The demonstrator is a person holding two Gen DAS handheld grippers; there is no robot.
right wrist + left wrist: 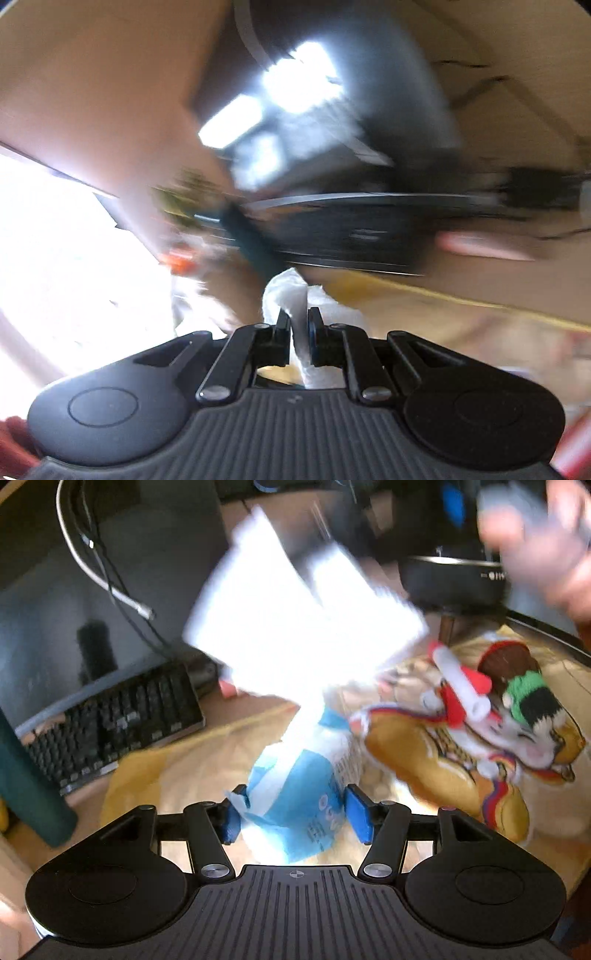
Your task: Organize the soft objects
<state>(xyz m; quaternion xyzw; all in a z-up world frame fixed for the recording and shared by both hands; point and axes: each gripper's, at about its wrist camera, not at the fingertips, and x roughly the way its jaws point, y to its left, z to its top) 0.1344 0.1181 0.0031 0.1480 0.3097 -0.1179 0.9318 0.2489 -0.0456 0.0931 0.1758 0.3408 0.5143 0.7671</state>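
L gripper (295, 812): blue pads set apart, one each side of a blue-white packet, both pads against it, so it's clamped. R gripper (298, 328): jaws nearly together, pinching thin white tissue that runs up btwn the fingers. A blurred hand (546, 542) shows top right in the L wrist view, raised, fingers curled round sth grey.

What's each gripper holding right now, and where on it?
Left gripper grips the blue tissue pack across its lower sides. Right gripper pinches a white tissue by a bunched fold.
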